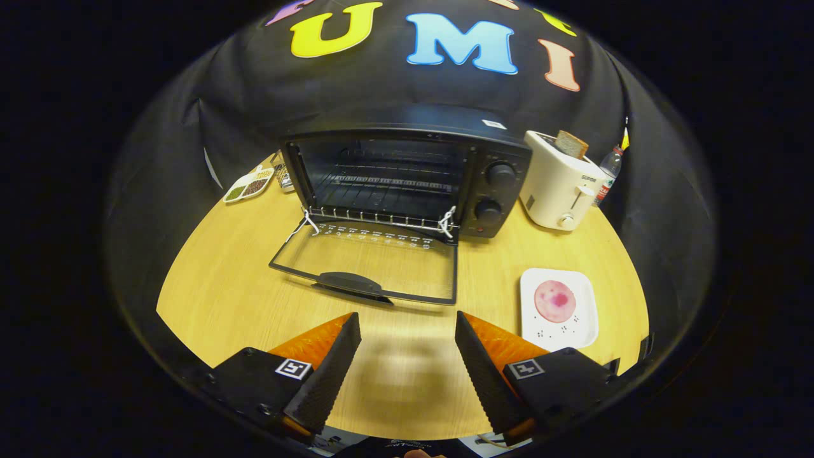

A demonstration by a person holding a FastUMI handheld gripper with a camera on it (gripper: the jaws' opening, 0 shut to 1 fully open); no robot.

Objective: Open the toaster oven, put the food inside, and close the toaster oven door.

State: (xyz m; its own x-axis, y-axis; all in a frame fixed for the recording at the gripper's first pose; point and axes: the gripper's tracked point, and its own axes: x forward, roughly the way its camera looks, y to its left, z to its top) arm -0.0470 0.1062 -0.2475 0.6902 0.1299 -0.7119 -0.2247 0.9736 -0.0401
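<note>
Food [555,301], a pink round slice, probably soft and light, lies on a white plate [588,318] lower right of the open toaster oven [407,178]; grip its rim gently. Gripper [407,353] jaws wide apart, empty.

Your gripper [407,346] hangs with fingers apart above the table [216,299]. Straight ahead the toaster oven [407,178] stands, its door [369,264] down. Ahead-right lies the plate [588,318] bearing food [554,301]; beyond it, the toaster [556,187].
</note>
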